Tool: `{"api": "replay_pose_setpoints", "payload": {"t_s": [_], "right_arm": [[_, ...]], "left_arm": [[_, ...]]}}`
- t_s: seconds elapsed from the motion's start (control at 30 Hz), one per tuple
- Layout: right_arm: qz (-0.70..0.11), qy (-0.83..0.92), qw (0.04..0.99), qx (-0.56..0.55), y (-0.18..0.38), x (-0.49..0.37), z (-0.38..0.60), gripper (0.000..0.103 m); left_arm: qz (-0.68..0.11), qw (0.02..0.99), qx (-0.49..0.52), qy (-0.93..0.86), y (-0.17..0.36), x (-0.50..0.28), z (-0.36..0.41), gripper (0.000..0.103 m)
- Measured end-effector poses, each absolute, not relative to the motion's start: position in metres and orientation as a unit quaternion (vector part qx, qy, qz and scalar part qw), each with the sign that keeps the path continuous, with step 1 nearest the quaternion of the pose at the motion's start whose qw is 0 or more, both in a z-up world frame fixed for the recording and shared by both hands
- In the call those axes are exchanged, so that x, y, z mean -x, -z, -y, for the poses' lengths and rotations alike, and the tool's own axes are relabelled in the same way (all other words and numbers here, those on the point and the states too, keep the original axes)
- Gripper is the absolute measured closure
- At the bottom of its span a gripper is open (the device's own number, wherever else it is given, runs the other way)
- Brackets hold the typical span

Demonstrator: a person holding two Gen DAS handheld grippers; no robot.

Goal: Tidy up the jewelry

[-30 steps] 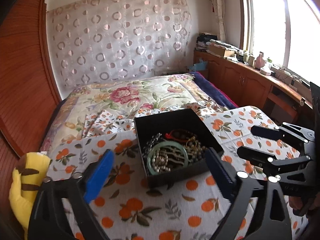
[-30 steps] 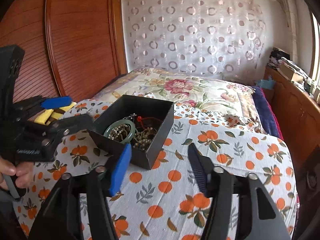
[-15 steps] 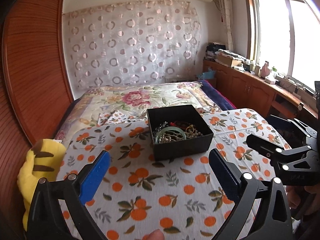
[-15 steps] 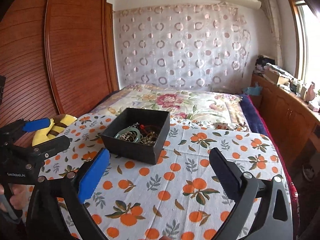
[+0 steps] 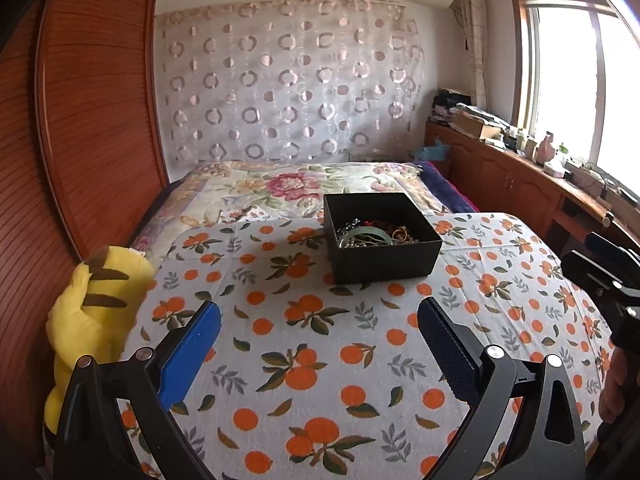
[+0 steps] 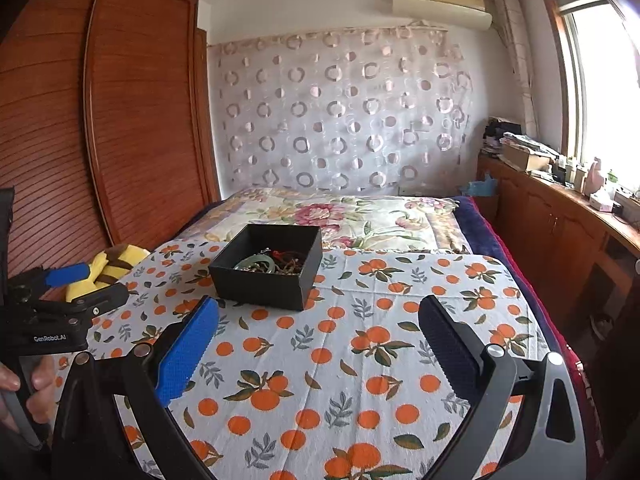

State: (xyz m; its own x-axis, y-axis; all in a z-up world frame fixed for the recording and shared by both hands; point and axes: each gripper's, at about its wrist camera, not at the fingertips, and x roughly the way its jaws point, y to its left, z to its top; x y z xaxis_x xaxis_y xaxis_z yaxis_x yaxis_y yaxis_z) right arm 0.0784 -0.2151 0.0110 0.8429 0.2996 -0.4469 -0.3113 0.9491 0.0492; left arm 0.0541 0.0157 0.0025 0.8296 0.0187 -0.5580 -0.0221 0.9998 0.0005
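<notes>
Yellow plush toy (image 5: 98,312) beside orange-print cloth (image 5: 320,360), floral quilt (image 5: 288,188) and circle-patterned curtain (image 5: 288,80) behind.

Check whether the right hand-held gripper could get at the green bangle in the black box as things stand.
Probably yes. The right hand-held gripper is open and empty, the open-topped black square box has no lid, and the green bangle lies on top of the tangled jewelry. Only bare orange-print cloth lies between.
</notes>
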Motion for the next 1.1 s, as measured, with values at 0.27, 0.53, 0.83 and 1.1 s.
{"api": "replay_pose_setpoints", "payload": {"t_s": [0.27, 0.53, 0.83, 1.1], "right_arm": [[-0.231, -0.160, 0.960, 0.010, -0.0098, -0.0763, 0.2168, 0.003], [-0.230, -0.159, 0.960, 0.009, -0.0102, -0.0767, 0.2166, 0.003], [-0.228, -0.159, 0.961, 0.008, -0.0092, -0.0747, 0.2158, 0.003], [-0.228, -0.158, 0.961, 0.008, -0.0088, -0.0745, 0.2155, 0.003]], "left_arm": [[-0.285, 0.958, -0.001, -0.013, -0.0032, -0.0488, -0.0160, 0.008], [-0.278, 0.961, -0.001, -0.016, -0.0073, -0.0461, -0.0161, 0.008], [-0.278, 0.961, -0.003, -0.017, -0.0079, -0.0461, -0.0161, 0.008], [-0.279, 0.960, -0.002, -0.016, -0.0084, -0.0459, -0.0154, 0.008]]}}
